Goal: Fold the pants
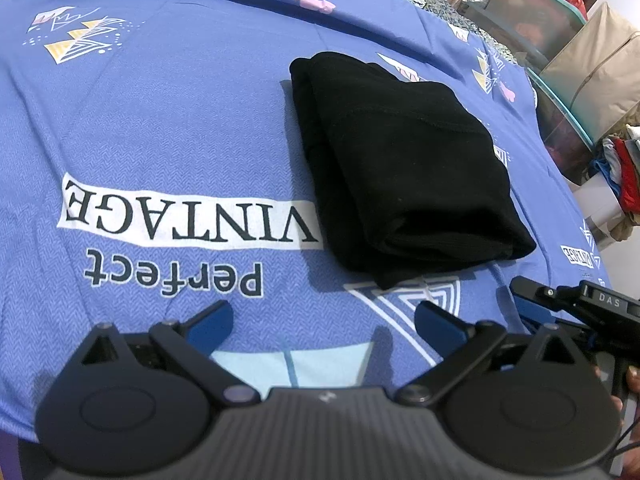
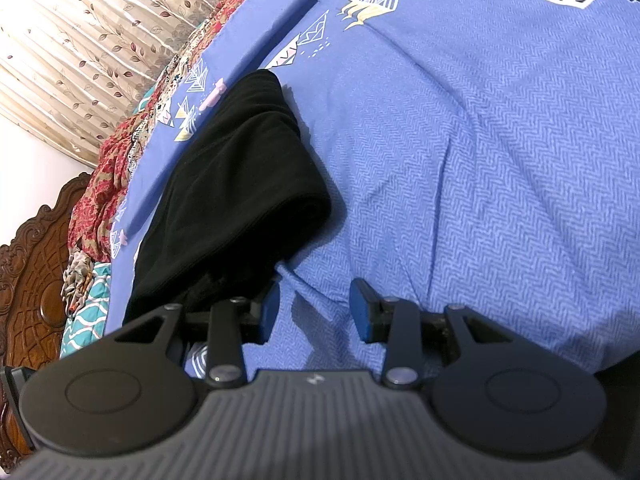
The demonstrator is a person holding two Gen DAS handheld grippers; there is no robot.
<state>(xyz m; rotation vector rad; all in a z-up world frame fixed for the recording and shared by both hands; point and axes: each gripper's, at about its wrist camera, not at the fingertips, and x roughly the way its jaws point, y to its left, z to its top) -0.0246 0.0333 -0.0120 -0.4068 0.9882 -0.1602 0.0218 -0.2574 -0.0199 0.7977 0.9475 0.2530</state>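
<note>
The black pants [image 1: 400, 160] lie folded into a compact rectangular bundle on the blue printed bedsheet [image 1: 168, 128]. My left gripper [image 1: 324, 320] is open and empty, held just short of the bundle's near edge. In the right wrist view the pants [image 2: 236, 200] lie to the left, beyond the left finger. My right gripper [image 2: 314, 310] is open and empty over bare sheet [image 2: 480, 160] beside the bundle's corner. Part of the right gripper's body shows at the right edge of the left wrist view [image 1: 592, 304].
Clear storage bins [image 1: 552, 40] and stacked clothes [image 1: 624, 168] stand past the bed's right side. A patterned red quilt [image 2: 120, 152], a carved wooden headboard [image 2: 32, 272] and a leaf-print curtain [image 2: 80, 40] line the far edge.
</note>
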